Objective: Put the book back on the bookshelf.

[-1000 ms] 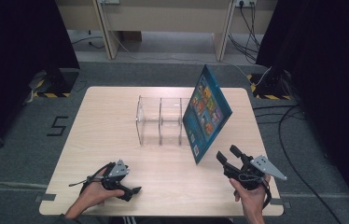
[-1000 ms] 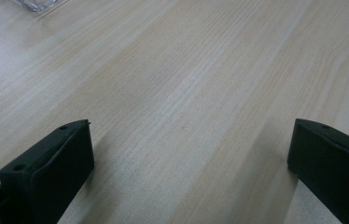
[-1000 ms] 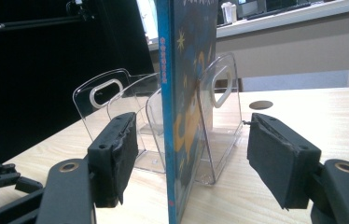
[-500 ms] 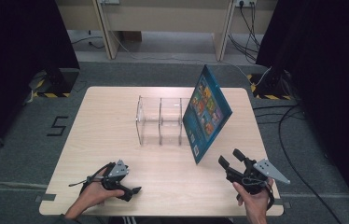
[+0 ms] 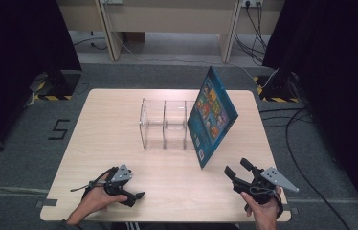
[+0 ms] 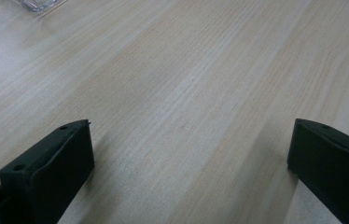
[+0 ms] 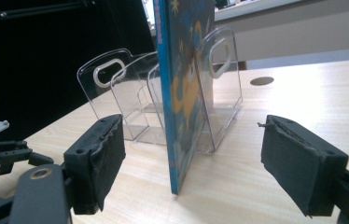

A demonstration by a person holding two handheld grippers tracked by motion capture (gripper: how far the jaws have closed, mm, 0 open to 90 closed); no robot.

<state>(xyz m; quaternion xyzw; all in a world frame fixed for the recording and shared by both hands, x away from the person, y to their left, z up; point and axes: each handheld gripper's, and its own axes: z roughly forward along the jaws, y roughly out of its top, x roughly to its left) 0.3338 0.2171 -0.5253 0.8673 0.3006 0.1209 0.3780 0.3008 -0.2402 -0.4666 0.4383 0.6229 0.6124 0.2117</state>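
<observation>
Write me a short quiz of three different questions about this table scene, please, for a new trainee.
1. True or false: the blue picture book lies flat on the wooden table.
2. Which gripper points toward the book? A) left gripper B) right gripper
3. Fill in: the book leans against the clear acrylic ____.

Key:
1. False; it stands on its edge, tilted.
2. B; in the right gripper view its open fingers frame the book.
3. Rack, a divided file holder.

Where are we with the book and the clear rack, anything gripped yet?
Nothing is filed: the book leans against the clear rack, its lower edge on the table. Nothing in hand: left tongs and right tongs are open, right facing the book's edge. Gripping and slotting remain.
</observation>
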